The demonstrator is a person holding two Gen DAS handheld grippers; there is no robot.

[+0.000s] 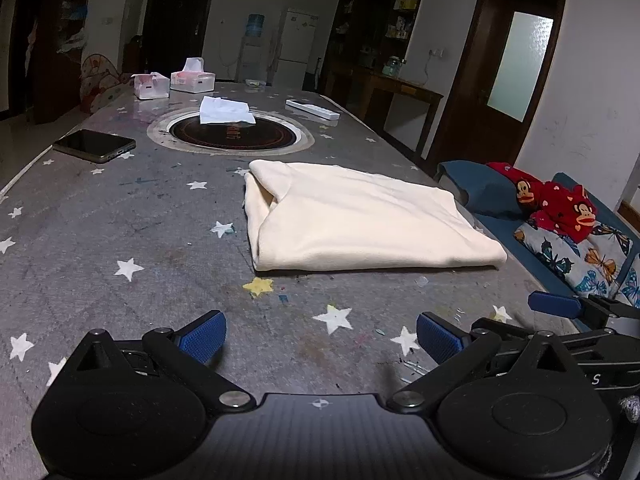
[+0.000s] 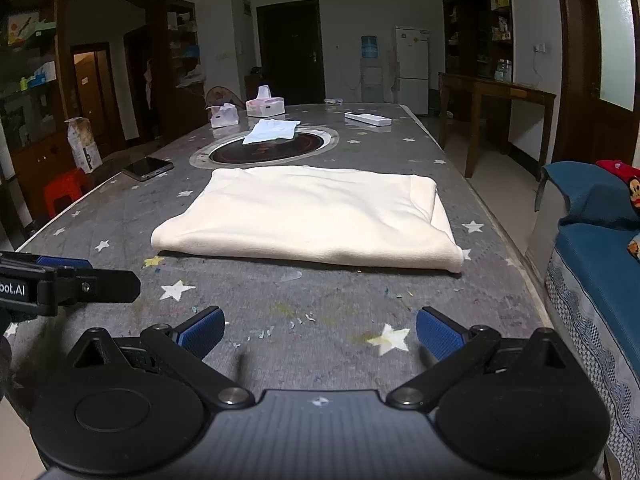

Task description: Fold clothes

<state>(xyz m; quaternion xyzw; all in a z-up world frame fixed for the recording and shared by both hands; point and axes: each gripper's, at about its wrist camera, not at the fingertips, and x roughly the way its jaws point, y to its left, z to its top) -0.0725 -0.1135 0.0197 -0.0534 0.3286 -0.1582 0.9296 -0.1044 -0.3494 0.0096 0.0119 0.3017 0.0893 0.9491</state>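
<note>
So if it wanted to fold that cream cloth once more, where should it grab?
Probably the two near corners of the cloth, one per gripper, coming in low from the near edge. That edge lies flat and straight across the table, facing both open grippers, left and right.

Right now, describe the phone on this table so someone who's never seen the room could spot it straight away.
Start at the long grey star-patterned table and find the round dark cooker ring set into its middle. On the table's left edge beside that ring lies the phone, a flat dark slab, screen up. Unlike the white tissue boxes and white remote farther back, it is black and glossy.
</note>
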